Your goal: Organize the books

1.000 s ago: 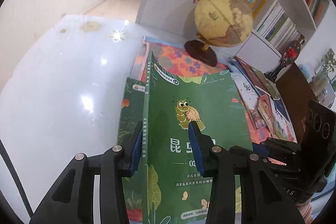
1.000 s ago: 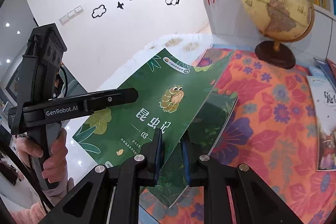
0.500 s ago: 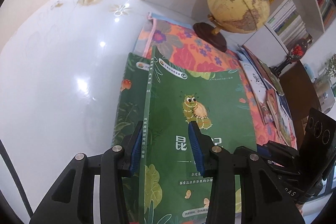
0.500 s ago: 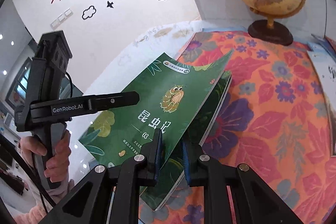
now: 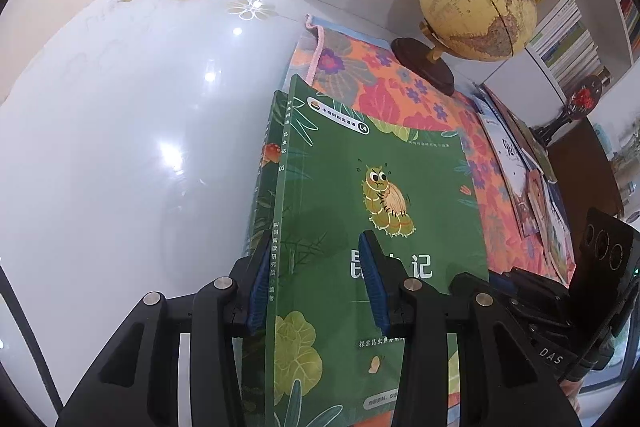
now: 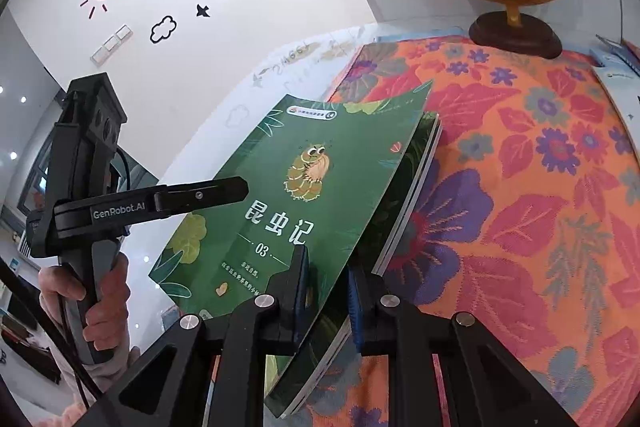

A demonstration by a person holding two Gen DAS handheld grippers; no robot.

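Both the left gripper point(image 5: 316, 279) and right gripper point(image 6: 326, 287) are clamping the green insect book point(image 5: 360, 227), lowering it nearer the floral mat point(image 6: 520, 187) beside the globe point(image 5: 476, 3).

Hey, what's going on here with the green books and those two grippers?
A person is holding a stack of green books with both handheld grippers. The left gripper clamps the spine side and the right gripper pinches the opposite edge. The stack hangs tilted just above the floral cloth on the white table, near the globe.

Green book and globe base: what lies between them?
Only bare floral cloth between the green book and the globe base; clearest in the right wrist view.
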